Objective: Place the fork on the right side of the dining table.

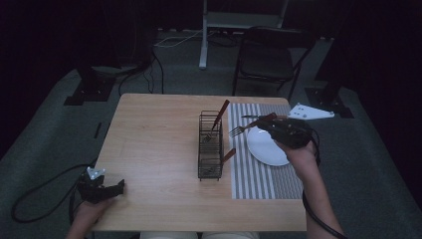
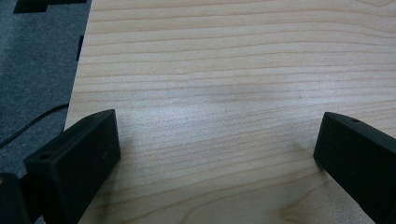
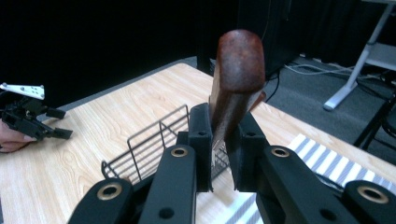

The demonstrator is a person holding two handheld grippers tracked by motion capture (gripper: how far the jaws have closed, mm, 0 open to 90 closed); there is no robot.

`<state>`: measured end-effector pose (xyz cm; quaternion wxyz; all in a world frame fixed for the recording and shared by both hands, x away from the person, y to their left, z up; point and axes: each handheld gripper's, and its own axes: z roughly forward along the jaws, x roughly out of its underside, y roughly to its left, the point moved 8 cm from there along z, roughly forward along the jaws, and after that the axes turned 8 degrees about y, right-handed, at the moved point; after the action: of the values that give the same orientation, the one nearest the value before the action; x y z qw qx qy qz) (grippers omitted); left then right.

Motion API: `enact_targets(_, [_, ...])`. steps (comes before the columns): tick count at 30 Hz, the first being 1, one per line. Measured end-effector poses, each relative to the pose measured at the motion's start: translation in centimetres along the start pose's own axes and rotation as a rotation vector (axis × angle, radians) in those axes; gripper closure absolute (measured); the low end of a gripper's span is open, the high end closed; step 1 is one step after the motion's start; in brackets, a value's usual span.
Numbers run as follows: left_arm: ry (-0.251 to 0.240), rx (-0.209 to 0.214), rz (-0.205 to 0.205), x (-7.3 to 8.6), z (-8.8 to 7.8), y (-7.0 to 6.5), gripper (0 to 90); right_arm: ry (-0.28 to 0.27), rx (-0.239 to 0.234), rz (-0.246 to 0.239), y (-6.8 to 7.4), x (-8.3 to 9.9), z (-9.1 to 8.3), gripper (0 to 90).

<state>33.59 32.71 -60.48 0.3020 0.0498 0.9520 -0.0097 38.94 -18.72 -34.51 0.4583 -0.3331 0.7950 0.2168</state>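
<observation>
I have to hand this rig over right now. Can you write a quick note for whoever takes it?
Right gripper: shut on a wooden-handled fork, held above the striped mat, tines toward the wire rack.
Left gripper: open, idle at the table's near left corner.
Rack already holds two wooden-handled utensils.
White plate sits on the mat.
Likely left: fork into the rack.

A wooden-handled fork (image 1: 251, 124) hangs level above the white plate (image 1: 266, 147), tines toward the wire caddy (image 1: 210, 145), where what seem two more brown-handled utensils (image 1: 219, 115) lean.
</observation>
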Motion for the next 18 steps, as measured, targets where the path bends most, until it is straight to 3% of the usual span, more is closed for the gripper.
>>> enact_targets(13, [0.001, 0.001, 0.000, 0.0, 0.0, 0.0, 0.8, 0.031, 0.066, 0.092, -0.7, 5.7, -1.0, 81.1])
enact_targets(14, [-0.002, 0.000, -0.001, 0.0, 0.0, 0.0, 0.8, 0.042, 0.082, 0.116, -0.7, 7.1, -1.0, 81.1])
enact_targets(17, [-0.002, 0.000, 0.000, 0.0, 0.0, 0.0, 0.8, 0.041, 0.084, 0.148, -0.7, 8.2, -1.0, 81.1])
enact_targets(18, [0.000, 0.000, 0.001, 0.0, 0.0, 0.0, 0.8, 0.054, 0.100, 0.170, -0.7, 9.4, -0.9, 81.1])
